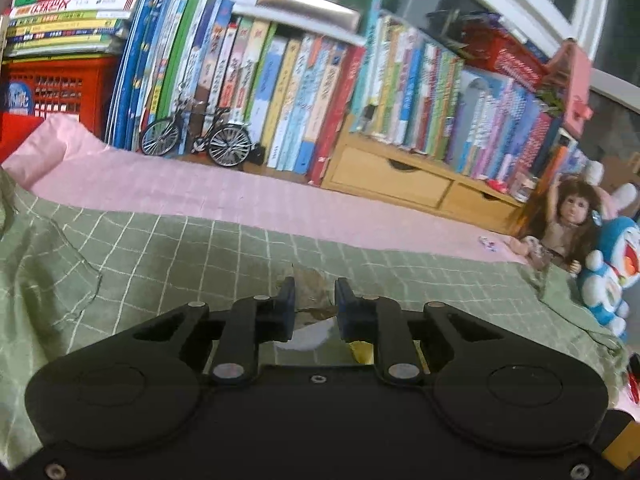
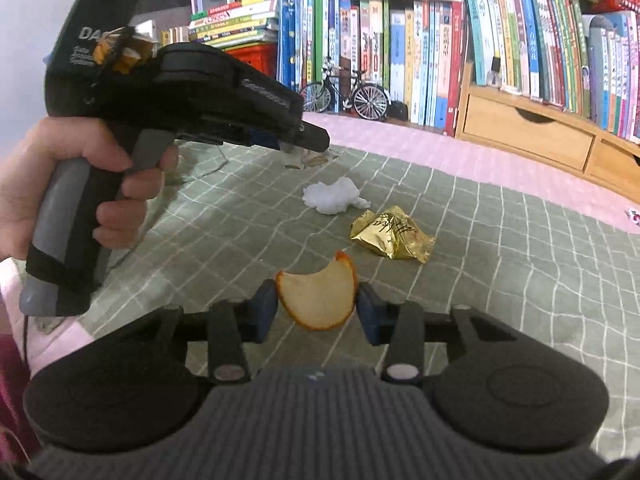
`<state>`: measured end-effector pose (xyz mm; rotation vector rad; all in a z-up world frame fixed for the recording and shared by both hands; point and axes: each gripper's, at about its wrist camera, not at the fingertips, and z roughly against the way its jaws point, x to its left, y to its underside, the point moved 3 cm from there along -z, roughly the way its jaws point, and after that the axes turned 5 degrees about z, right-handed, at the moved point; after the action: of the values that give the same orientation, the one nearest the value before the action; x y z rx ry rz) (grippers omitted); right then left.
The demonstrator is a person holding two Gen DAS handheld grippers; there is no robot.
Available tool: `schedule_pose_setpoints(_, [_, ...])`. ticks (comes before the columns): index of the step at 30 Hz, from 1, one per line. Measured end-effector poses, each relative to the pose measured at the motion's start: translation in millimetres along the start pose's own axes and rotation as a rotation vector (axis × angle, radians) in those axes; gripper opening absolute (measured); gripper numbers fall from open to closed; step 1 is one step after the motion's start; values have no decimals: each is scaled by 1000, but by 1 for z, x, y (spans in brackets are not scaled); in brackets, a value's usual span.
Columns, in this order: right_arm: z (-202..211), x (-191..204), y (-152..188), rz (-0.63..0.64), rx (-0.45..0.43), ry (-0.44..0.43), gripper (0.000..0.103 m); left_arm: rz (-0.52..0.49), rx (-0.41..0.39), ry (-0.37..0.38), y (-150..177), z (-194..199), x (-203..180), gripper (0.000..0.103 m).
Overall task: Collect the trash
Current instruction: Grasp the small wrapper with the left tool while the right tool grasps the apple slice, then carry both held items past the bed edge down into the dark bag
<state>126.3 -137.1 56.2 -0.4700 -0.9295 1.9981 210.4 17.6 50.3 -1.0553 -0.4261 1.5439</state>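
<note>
**Peel and scrap gripped, tissue and wrapper still to be gathered**

An orange peel (image 2: pixel 320 300), curved and pale on its inner face, is seen between the blue pads of the right gripper (image 2: pixel 316 307); the jaws stand at a middling width with the pads at the peel's two edges, so it is judged to be gripped. Whether it has left the cloth cannot be told. Further out, a crumpled white tissue (image 2: pixel 334 196) and a gold foil wrapper (image 2: pixel 390 236) lie near each other on the cloth, and a small brownish scrap (image 1: pixel 314 290) is held in the narrow jaws of the left gripper (image 1: pixel 315 300), which is grasped by a hand (image 2: pixel 76 184).

The step in hand is judged to be picking up. Next, both pieces would need to be carried to a bin, which is not in view, before the tissue and wrapper are approached.

The trash rests on a green checked cloth (image 2: pixel 500 300) spread over a pink sheet (image 1: pixel 200 196); whether a bed or a tabletop lies beneath cannot be told. Behind, rows of books (image 1: pixel 304 92), a model bicycle (image 1: pixel 196 136), a wooden drawer unit (image 1: pixel 392 178), a red crate (image 1: pixel 60 84), a doll (image 1: pixel 568 220) and a blue plush toy (image 1: pixel 612 268) are seen.
</note>
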Motion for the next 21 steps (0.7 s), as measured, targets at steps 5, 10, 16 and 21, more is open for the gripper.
schedule_pose_setpoints(5, [25,4,5,-5,-28,-3,47,-14,-3,57,7,31,-10,19])
schedule_pose_setpoints(10, [48,7,12,-26,-53,-7,46,-34,-4,104,22,62,-18,19])
schedule_pose_setpoints(16, [71,15,25,-46,-69,-4,46,-94,5,126,52,95,-28,19])
schedule_pose_setpoints(21, [86,21,39,-67,-80,0,46,-135,-3,134,78,124,-35,19])
